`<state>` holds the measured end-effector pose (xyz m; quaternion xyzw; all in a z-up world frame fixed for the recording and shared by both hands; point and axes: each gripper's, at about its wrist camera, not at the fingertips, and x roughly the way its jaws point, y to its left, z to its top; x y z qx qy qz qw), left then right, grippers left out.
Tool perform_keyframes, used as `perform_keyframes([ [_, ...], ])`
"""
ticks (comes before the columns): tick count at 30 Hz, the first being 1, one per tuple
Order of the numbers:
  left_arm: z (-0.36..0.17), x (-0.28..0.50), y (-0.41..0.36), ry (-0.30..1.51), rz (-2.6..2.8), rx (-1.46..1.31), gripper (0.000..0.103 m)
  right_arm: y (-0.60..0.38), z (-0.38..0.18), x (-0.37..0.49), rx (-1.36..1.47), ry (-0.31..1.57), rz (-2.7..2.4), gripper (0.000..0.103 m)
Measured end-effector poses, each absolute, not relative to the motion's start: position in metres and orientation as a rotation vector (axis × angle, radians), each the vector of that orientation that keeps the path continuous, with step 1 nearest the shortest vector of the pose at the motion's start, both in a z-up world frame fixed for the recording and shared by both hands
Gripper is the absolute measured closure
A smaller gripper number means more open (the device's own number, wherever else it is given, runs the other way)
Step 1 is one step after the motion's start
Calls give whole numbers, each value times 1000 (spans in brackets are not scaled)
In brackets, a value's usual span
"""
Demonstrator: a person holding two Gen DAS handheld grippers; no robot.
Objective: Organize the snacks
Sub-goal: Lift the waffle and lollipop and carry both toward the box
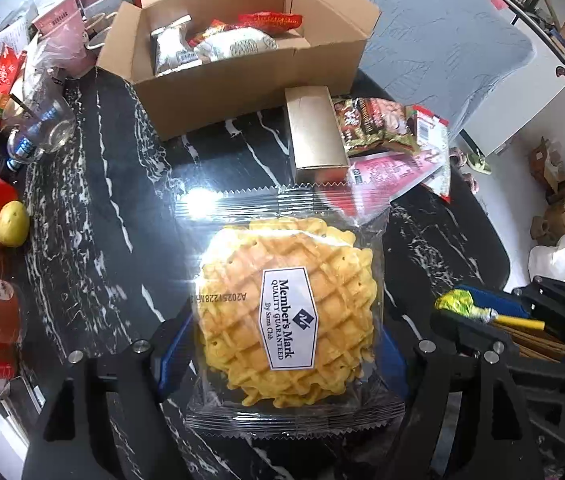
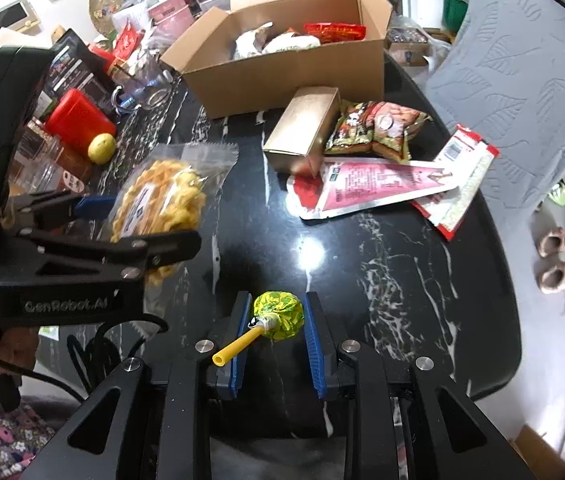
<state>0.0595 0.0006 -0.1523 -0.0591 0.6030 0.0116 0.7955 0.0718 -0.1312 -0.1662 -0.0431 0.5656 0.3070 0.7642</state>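
My left gripper (image 1: pixel 278 344) is shut on a clear-wrapped waffle pack (image 1: pixel 286 316) and holds it above the black marble table (image 1: pixel 114 208). The same waffle pack (image 2: pixel 162 196) shows at the left of the right wrist view, in the left gripper (image 2: pixel 130 224). My right gripper (image 2: pixel 276 320) is shut on a lollipop (image 2: pixel 278 316) in green-yellow foil, its yellow stick pointing left. That lollipop (image 1: pixel 462 306) appears at the right of the left wrist view. An open cardboard box (image 1: pixel 242 76) (image 2: pixel 282 72) with several snack packets stands at the far side of the table.
A gold box (image 2: pixel 302 132), a nut packet (image 2: pixel 374 128) and pink and red pouches (image 2: pixel 382 188) lie right of centre. A red container (image 2: pixel 78 120), a lemon (image 2: pixel 101 148), jars and a glass crowd the left edge. A grey cushioned chair (image 2: pixel 522 92) stands at the right.
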Motion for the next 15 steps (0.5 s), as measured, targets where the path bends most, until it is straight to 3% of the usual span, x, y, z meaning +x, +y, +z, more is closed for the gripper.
perform_keyframes([
  [15,-106,66,8,1206,115,-170,25,-139,-123,109,-157,1144,737,77],
])
